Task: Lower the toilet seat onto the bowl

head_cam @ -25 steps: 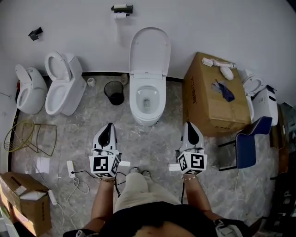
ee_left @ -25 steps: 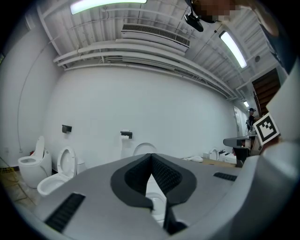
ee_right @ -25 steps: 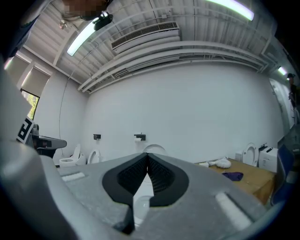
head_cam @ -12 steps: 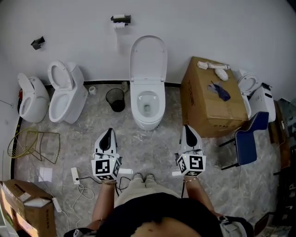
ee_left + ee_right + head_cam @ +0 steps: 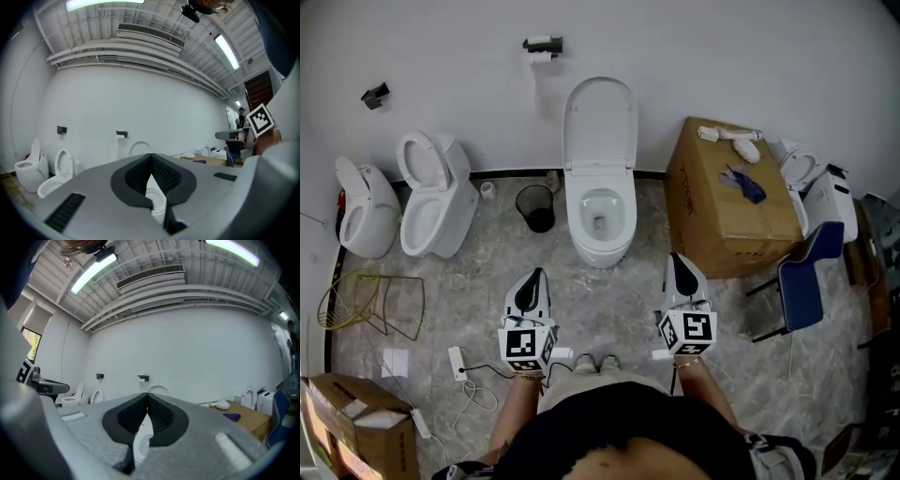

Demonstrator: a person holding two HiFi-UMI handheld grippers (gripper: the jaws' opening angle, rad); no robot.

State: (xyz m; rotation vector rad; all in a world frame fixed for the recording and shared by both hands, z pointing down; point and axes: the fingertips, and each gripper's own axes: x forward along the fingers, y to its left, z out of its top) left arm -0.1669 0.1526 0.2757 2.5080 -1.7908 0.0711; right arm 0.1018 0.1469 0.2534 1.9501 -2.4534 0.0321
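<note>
Toilet seat (image 5: 599,120): raised, upright against wall, directly behind bowl (image 5: 600,225); not resting on bowl.
Left tongs (image 5: 534,277): pads pressed together, nothing between; near side of bowl, offset left, well apart from it.
Right tongs (image 5: 678,261): pads pressed together, nothing between; near side of bowl, offset right, apart.
Black bin (image 5: 535,206): just left of bowl.
Cardboard box (image 5: 727,202): right of bowl.
</note>
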